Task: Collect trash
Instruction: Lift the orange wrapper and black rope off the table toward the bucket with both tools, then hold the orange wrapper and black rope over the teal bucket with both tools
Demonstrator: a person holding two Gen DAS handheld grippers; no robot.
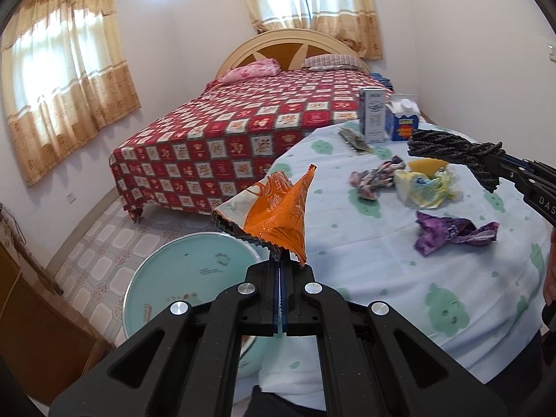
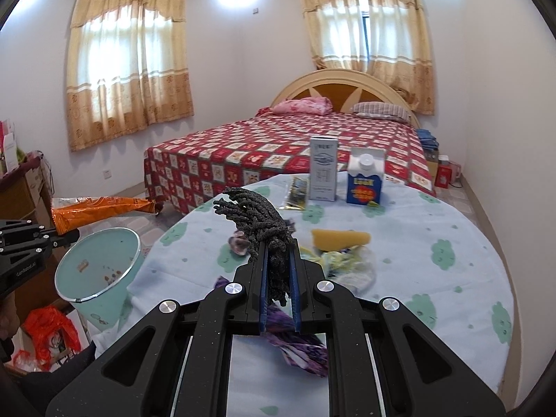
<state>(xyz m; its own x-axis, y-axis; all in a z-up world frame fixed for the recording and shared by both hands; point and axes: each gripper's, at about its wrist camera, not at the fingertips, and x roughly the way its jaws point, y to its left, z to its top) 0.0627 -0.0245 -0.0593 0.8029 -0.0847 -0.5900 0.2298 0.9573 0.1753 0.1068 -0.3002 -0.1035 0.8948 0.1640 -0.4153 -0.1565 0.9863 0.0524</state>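
Note:
My left gripper (image 1: pixel 280 260) is shut on an orange snack wrapper (image 1: pixel 274 208) and holds it over the rim of the teal waste bin (image 1: pixel 166 278). The wrapper (image 2: pixel 100 210) and bin (image 2: pixel 100 299) also show at the left of the right wrist view. My right gripper (image 2: pixel 278 267) is shut on a dark knotted cord bundle (image 2: pixel 260 222) and holds it above the table; the bundle also shows in the left wrist view (image 1: pixel 451 151). On the tablecloth lie a purple wrapper (image 1: pixel 451 232), a crumpled yellow-white wrapper (image 1: pixel 424 184) and a small multicoloured scrap (image 1: pixel 375 177).
A grey carton (image 2: pixel 324 168), a blue and white carton (image 2: pixel 365 180) and a small flat packet (image 2: pixel 297 193) stand at the round table's (image 2: pixel 451 278) far side. A bed (image 2: pixel 278 153) lies behind. An orange plastic bag (image 2: pixel 52 330) sits on the floor by the bin.

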